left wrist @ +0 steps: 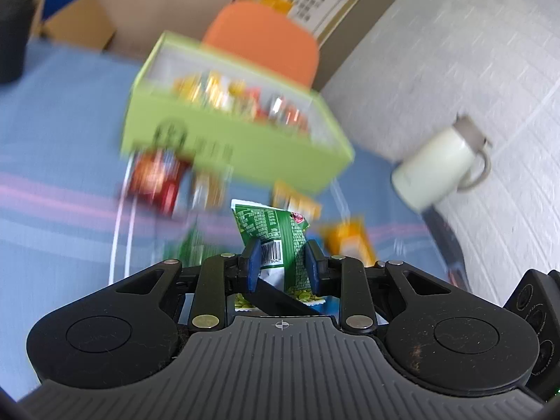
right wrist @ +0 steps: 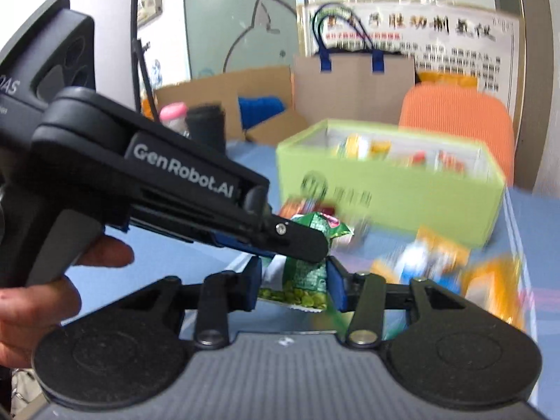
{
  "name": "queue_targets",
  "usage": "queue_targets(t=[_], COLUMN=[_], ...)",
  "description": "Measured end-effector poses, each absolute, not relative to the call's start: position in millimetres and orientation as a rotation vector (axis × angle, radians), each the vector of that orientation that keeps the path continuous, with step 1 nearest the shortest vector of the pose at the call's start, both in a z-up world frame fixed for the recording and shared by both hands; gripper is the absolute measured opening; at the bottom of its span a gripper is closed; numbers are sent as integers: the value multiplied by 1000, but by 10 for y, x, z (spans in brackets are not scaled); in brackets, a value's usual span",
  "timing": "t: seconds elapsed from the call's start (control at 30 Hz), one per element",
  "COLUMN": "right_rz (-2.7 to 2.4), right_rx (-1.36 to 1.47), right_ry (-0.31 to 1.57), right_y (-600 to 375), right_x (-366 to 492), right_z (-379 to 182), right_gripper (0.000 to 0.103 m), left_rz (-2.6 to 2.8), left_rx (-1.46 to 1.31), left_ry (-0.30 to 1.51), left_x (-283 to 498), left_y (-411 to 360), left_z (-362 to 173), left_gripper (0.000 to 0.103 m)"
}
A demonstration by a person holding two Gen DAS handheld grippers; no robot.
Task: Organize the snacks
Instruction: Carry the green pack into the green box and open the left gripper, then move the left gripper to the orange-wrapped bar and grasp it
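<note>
My left fingers [left wrist: 281,259] and right fingers [right wrist: 293,285] both pinch one green snack packet [left wrist: 276,234], held up off the blue tabletop [left wrist: 59,112], probably to carry it to the green box [left wrist: 241,147] just beyond. Other packets [left wrist: 154,182] lie loose before the box.

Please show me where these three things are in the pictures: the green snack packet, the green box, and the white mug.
green snack packet [left wrist: 276,231]: left wrist view, printed back of the packet.
green box [left wrist: 245,154]: left wrist view, near side wall.
white mug [left wrist: 434,171]: left wrist view, middle of its body.
</note>
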State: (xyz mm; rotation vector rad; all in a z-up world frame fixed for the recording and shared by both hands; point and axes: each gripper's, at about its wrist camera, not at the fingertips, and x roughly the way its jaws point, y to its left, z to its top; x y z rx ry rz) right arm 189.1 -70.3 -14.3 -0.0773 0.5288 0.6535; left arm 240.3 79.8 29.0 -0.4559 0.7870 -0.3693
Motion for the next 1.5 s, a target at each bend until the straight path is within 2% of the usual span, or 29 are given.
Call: queue_targets(t=[0.2, 0.33, 0.4, 0.43, 0.47, 0.5, 0.57, 0.6, 0.67, 0.83, 0.87, 0.9, 0.97, 1.0, 1.17, 1.5], right_rz=[651, 638, 625, 616, 602, 585, 547, 535, 518, 455, 451, 443, 415, 407, 396, 379], right_rx=[-74, -63, -63, -66, -67, -69, -79, -74, -50, -11, 7, 27, 71, 90, 163, 167], right_ry=[464, 502, 529, 543, 553, 558, 544, 524, 485, 461, 470, 479, 485, 495, 501, 519], right_y=[-729, -751, -777, -789, -809, -834, -976, -1077, -1316, -1812, -1866, -1910, -1973, -1987, -2003, -2044], right_x=[2835, 3455, 3687, 3789, 3872, 3929, 3911, 3840, 3643, 2993, 2855, 2745, 2494, 2382, 1966, 1657], right_z=[264, 289, 238, 195, 153, 121, 108, 123, 143, 27, -20, -63, -147, -186, -219, -239], right_gripper=[51, 53, 58, 67, 72, 73, 74, 78, 93, 95, 96, 102, 102, 102, 102, 102], left_rz=[-356, -343, -348, -341, -327, -308, -310, -322, -340, -352, -348, -338, -311, -301, -299, -299], left_rx=[-430, -396, -398, -392, -386, -384, -389, -392, -389, -341, -328, -311, -282, -275, -277, -290], left_ry=[736, 752, 776, 776, 776, 780, 763, 748, 722, 702, 701, 701, 708, 710, 759, 766], left_x=[3348, 3936, 4180, 4264, 4329, 4363, 4298, 4219, 4019, 3463, 3355, 3257, 3089, 3014, 2741, 2394], left_y=[740, 601, 549, 530, 527, 538, 591, 622, 667, 601, 565, 531, 450, 414, 335, 342], left_z=[725, 745, 648, 596, 560, 533, 517, 524, 541, 492, 466, 433, 379, 343, 201, 211], left_gripper=[3, 3, 5, 11, 24, 27, 30, 32, 41, 48, 49, 51, 61, 62, 62, 63])
